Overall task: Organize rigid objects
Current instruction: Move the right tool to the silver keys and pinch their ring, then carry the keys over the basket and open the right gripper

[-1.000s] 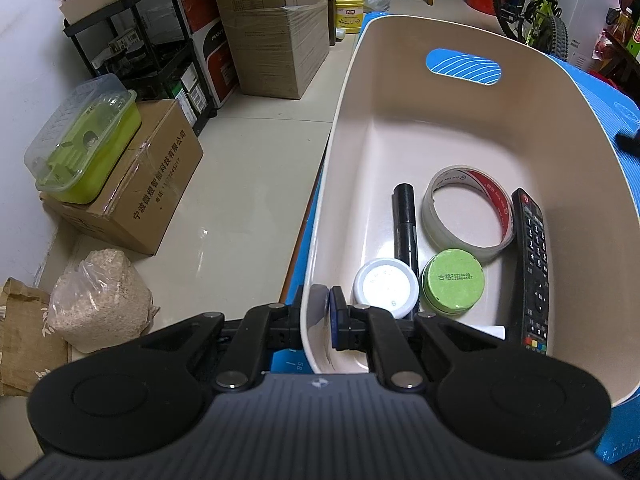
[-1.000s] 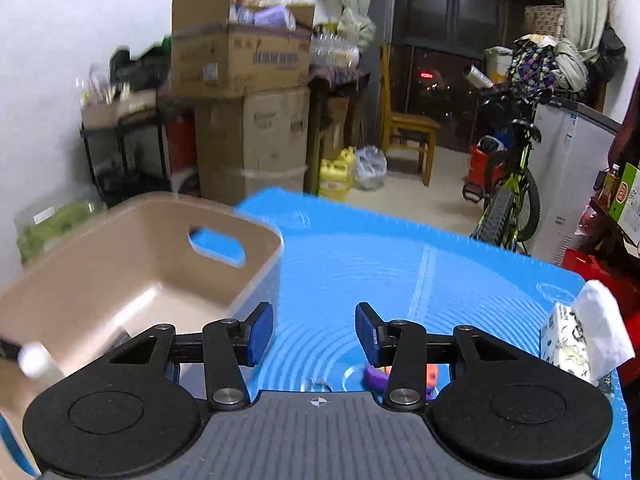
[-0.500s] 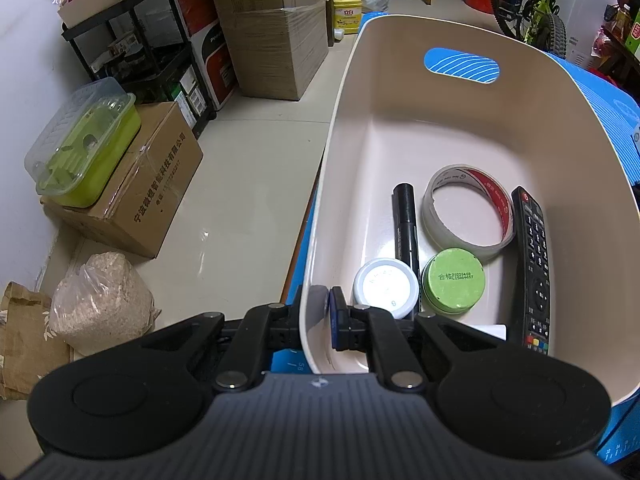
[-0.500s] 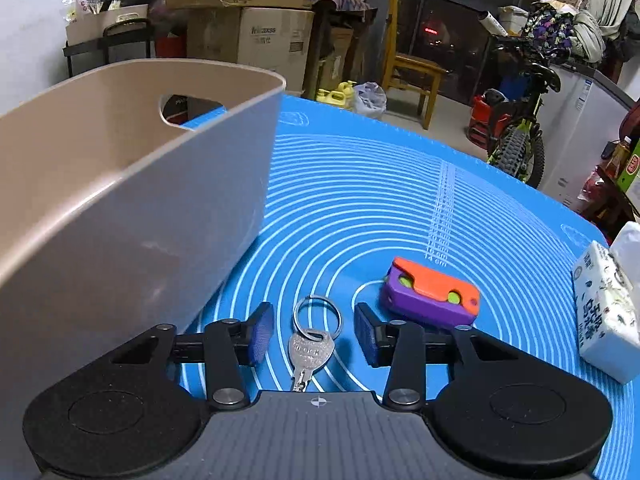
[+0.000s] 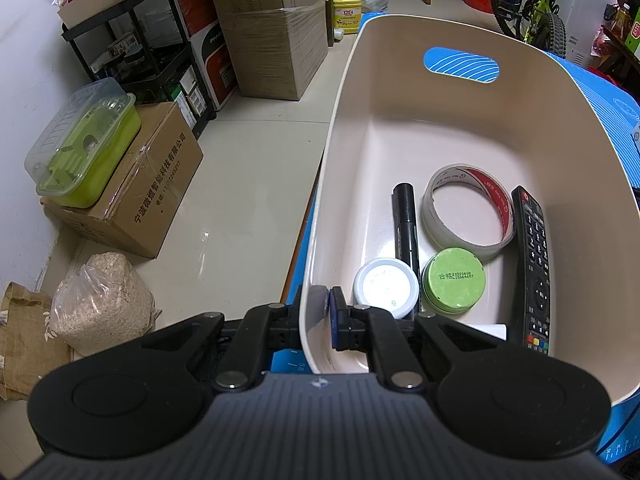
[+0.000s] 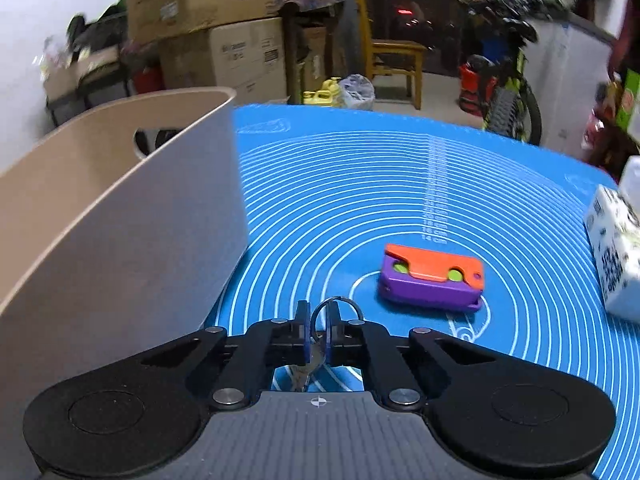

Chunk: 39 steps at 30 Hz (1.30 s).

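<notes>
Right wrist view shows the right gripper [image 6: 318, 334] closed narrowly on a key [image 6: 310, 364], its ring [image 6: 337, 307] poking out ahead of the fingertips. With so thin a hold on flat metal, the key could twist or slip out on the way to the bin [image 6: 120, 216] just left of it. An orange-and-purple toy [image 6: 432, 278] lies on the mat [image 6: 360, 184] nearby. Left gripper [image 5: 318, 312] is clamped on the bin's near rim [image 5: 316, 300], steadying it.
</notes>
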Motion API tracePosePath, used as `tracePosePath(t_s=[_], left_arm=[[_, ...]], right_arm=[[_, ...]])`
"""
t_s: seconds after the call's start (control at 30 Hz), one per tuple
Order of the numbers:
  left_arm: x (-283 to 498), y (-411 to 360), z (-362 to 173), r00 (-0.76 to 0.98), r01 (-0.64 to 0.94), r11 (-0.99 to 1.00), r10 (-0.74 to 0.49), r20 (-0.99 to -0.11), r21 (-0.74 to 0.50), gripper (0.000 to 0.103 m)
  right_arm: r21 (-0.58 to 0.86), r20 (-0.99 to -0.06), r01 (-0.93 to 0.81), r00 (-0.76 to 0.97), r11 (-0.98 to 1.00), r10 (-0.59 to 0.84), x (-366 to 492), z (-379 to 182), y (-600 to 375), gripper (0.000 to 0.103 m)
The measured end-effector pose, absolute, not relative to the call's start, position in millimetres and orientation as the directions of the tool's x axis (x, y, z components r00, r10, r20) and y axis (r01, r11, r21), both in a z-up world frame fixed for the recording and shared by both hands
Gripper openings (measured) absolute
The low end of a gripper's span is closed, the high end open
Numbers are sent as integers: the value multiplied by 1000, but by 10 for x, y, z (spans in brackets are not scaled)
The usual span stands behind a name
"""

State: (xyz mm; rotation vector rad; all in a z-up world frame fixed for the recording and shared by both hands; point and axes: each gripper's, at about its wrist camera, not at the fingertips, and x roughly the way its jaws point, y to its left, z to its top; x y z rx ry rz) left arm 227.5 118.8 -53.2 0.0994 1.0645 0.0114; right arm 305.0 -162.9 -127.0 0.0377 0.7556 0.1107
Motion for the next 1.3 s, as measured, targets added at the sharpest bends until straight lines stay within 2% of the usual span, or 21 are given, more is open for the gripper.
tracePosePath(t_s=[0.23, 0.67, 1.1, 1.3], left_arm=[[2268, 1196, -532, 485, 38, 996, 53, -873, 82, 12], [2276, 1206, -525, 485, 38, 996, 49, -873, 77, 12], [2275, 1209, -524, 485, 38, 996, 48, -873, 76, 12], [2257, 1225, -515, 487, 38, 996, 50, -872, 78, 12]], right_arm=[[53, -649, -77, 755, 996, 93, 2952, -1224, -1638, 12], [83, -577, -57, 811, 995, 95, 2824, -844, -1692, 12], [143, -376, -165, 903, 976, 208, 2516, 48, -1511, 12], [163, -355, -286, 876, 944, 326, 2411, 250, -1225, 12]])
